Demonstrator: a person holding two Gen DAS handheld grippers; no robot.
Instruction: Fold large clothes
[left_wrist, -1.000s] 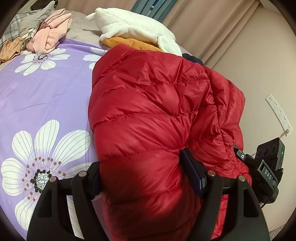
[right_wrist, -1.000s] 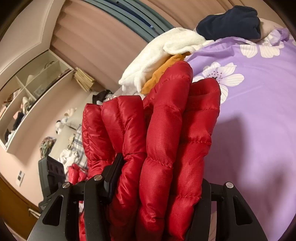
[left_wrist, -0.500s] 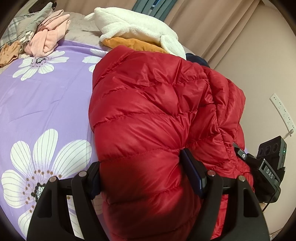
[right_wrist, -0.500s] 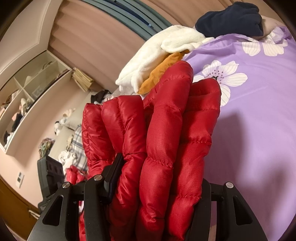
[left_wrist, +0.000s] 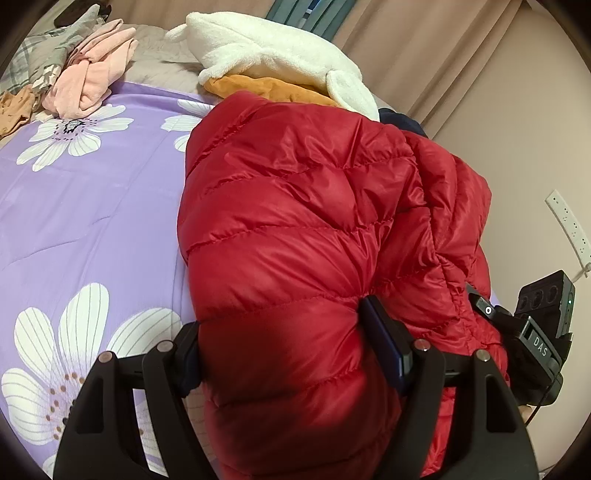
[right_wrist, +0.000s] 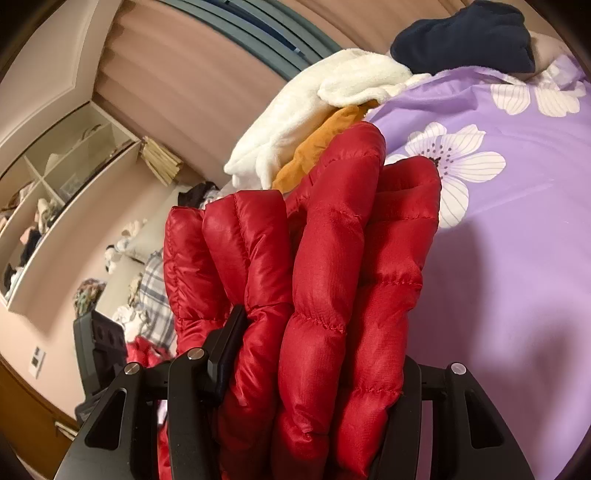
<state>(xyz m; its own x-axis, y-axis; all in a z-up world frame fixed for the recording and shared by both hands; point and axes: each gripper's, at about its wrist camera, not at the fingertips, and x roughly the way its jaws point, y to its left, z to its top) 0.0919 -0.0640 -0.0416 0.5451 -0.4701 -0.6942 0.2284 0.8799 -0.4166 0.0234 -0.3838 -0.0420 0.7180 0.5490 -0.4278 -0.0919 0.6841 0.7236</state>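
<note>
Both hand-held grippers clench the red down jacket (left_wrist: 295, 229): the left hand-held gripper (left_wrist: 284, 354) at lower center, the right hand-held gripper (right_wrist: 317, 365) gripping bunched folds over the purple floral bedspread (left_wrist: 92, 206).

"DAS" in white, on black right hand-held gripper (left_wrist: 537, 341)

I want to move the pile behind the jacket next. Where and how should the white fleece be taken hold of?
Probably by the loose rounded flap at the near end of the white fleece, coming from the red jacket side. That flap droops free over the orange garment, so jaws could close across it without catching the layer beneath.
</note>
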